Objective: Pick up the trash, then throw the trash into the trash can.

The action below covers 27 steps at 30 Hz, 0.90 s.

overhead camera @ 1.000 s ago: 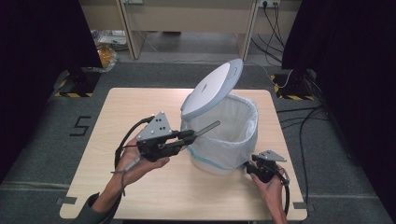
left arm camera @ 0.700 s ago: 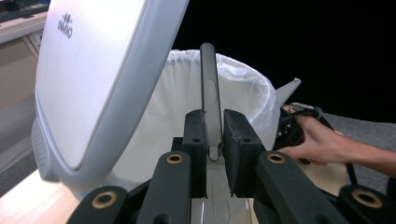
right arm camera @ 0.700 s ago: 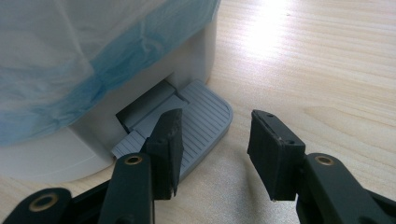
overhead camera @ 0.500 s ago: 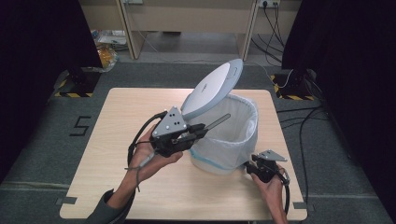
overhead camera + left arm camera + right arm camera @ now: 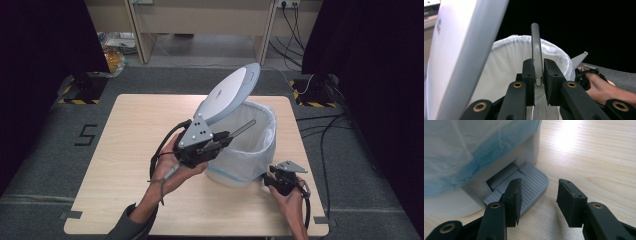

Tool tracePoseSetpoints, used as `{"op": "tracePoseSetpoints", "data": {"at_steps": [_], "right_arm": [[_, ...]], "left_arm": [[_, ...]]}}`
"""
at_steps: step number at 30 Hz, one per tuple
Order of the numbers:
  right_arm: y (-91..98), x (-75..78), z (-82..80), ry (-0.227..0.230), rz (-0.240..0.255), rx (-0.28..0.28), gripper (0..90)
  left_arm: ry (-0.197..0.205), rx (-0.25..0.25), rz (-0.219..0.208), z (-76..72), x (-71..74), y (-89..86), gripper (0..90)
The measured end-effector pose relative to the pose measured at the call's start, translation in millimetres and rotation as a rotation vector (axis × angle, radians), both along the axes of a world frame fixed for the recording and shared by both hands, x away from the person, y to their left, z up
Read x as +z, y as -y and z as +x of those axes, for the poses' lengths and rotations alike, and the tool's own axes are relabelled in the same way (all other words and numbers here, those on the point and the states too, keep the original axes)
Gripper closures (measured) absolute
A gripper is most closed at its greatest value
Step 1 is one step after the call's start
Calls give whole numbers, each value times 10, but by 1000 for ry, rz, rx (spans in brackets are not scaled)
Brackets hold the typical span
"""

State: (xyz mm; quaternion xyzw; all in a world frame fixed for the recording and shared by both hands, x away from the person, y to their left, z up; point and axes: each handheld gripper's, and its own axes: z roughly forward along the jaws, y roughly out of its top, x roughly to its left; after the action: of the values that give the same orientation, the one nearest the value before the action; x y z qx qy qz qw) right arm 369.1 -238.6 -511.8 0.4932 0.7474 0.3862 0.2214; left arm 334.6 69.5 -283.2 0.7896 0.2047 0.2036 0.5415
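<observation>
Digit "5" on floor left of table

1. The left gripper is raised off the table, tilted up and pointing forward-right; its jaws are clamped together on a thin grey metal utensil handle.
2. The left hand grips it from below, forearm stretched in from the bottom edge.
3. The right gripper sits low near the table, jaws spread apart with nothing between them.
4. The right hand holds it from behind.
</observation>
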Motion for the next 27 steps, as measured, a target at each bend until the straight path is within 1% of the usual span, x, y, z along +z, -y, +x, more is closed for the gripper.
{"op": "tracePoseSetpoints", "data": {"at_steps": [1,4,9,13,15,18,24,27], "right_arm": [[0,0,0,0,0,0,545],[1,0,1,0,1,0,546],[-1,0,-1,0,-1,0,545],[-1,0,-1,0,-1,0,546],[-1,0,-1,0,-1,0,546],[-2,0,-2,0,-1,0,545],[-2,0,-2,0,-1,0,545],[-3,1,-2,1,-3,0,546]], "left_arm": [[3,0,1,0,-1,19,799],[-6,-8,-9,26,5,74,799],[-8,-15,-18,44,16,118,799],[-8,-13,-20,65,24,149,799],[-11,-11,-34,71,27,161,799],[-10,-7,-43,79,32,173,799],[-19,-5,-47,110,6,204,799],[-17,4,-47,122,-6,208,798]]}}
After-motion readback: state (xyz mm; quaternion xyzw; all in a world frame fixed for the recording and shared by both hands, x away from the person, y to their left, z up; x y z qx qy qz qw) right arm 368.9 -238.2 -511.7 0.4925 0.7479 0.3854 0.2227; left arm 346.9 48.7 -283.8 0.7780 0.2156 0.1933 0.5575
